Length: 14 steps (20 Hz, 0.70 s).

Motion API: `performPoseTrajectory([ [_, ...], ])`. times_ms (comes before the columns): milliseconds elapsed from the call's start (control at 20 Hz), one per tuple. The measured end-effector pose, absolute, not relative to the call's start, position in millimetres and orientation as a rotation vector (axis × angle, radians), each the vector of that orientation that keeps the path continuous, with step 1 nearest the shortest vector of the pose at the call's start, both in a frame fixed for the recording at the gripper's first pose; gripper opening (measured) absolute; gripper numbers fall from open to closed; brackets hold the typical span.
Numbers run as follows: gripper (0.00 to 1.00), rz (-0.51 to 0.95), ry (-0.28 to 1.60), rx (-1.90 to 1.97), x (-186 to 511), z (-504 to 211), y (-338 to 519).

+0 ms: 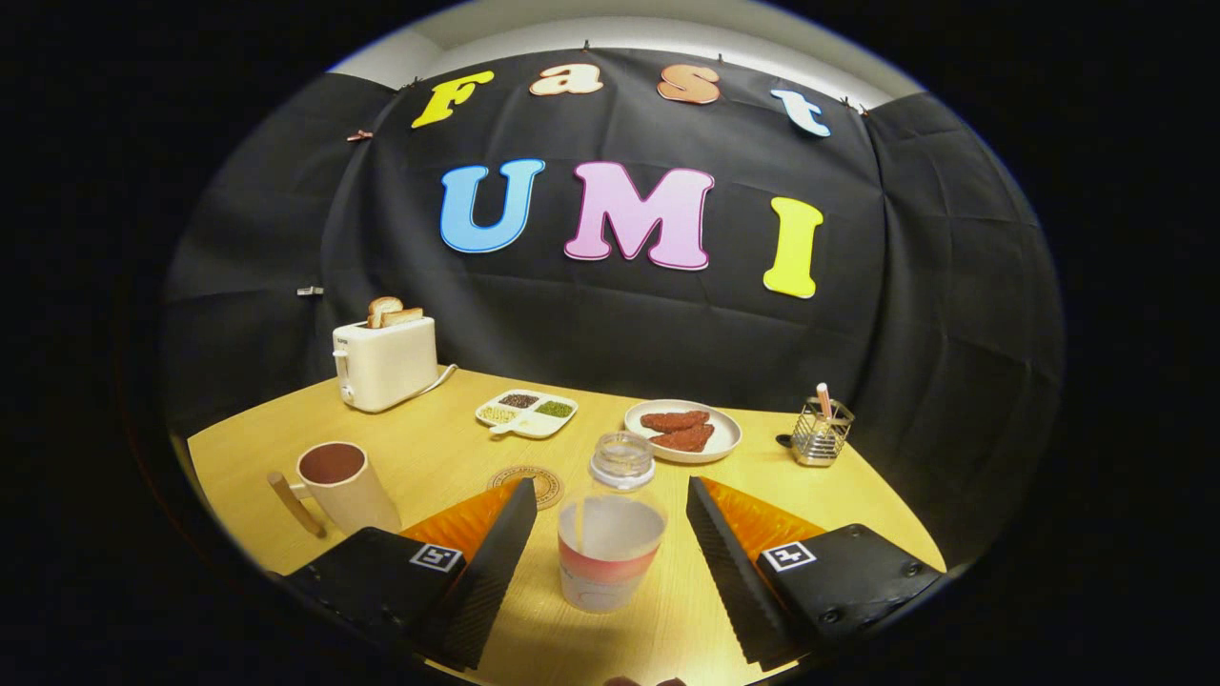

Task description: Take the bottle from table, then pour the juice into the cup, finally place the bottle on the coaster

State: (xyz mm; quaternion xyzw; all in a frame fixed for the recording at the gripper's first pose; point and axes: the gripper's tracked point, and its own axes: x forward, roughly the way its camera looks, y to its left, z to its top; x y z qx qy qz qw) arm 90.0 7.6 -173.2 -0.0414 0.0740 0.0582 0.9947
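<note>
A clear plastic bottle (611, 534) with a pink and white label stands upright on the wooden table (839, 500). It sits between the two fingers of my gripper (610, 500), which stands open with a gap on each side of the bottle. A cream cup (344, 486) with a wooden handle stands left of the left finger. The round cork coaster (536, 481) lies just beyond the left fingertip, partly hidden by it.
At the back left stands a white toaster (385, 362) with bread in it. A divided white tray (527, 413) of seeds, a plate (683, 432) of brown pieces and a wire holder (821, 431) line the far side.
</note>
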Motion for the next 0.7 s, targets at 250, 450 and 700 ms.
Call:
performPoseTrajectory([
  [250, 0.98, 0.099, 0.154, -0.072, 103.1, -192.0, 9.2],
  [450, 0.98, 0.086, 0.184, -0.044, 109.9, -211.9, 3.5],
  [700, 0.96, 0.075, 0.208, -0.021, 113.2, -226.1, -3.1],
])
